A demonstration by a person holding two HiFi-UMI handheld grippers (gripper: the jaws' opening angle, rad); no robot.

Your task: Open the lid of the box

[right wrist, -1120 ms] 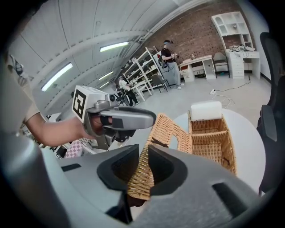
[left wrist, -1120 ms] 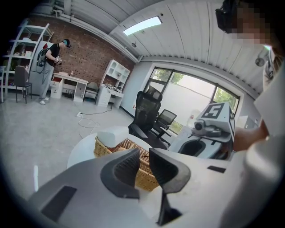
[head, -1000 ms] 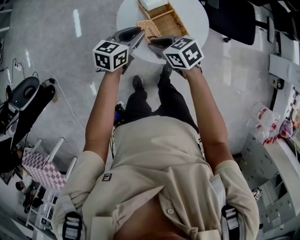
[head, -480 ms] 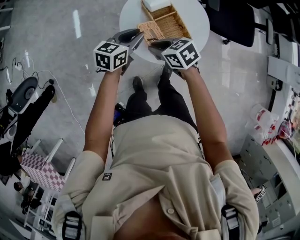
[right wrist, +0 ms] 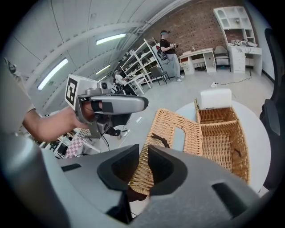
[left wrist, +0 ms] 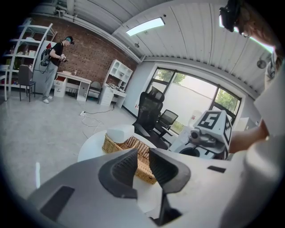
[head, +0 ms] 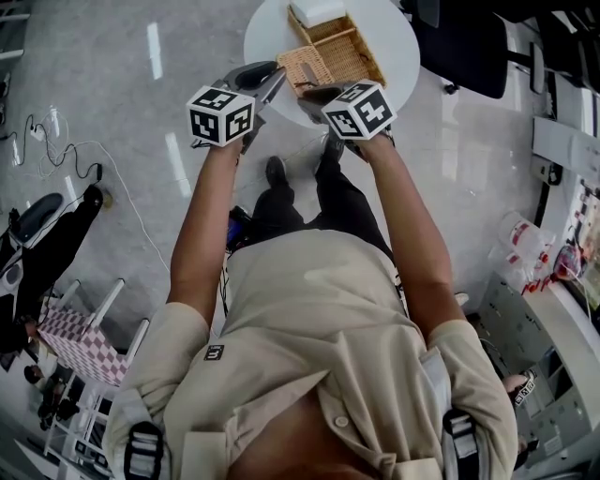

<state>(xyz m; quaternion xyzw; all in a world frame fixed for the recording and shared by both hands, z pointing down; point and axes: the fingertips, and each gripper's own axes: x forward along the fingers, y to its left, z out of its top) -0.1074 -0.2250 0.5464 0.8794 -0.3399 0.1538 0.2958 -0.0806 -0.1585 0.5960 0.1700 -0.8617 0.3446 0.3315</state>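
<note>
"What is standing in the way on the round white table (head: 401,42)?"

"The woven wicker box (head: 352,52) is taking up the middle. Its flat wicker lid (head: 302,67) is leaning out over the near edge, clamped in the right gripper (head: 311,92). A white block (head: 317,11) is filling the far end."

"Where is a gripper finding room?"

"Bare tabletop is showing on both sides of the box, which is lying open from above (the left gripper (head: 274,77), jaws apart and empty, is hovering just beside the lid). A black office chair (head: 464,42) is crowding the table's right."
</note>
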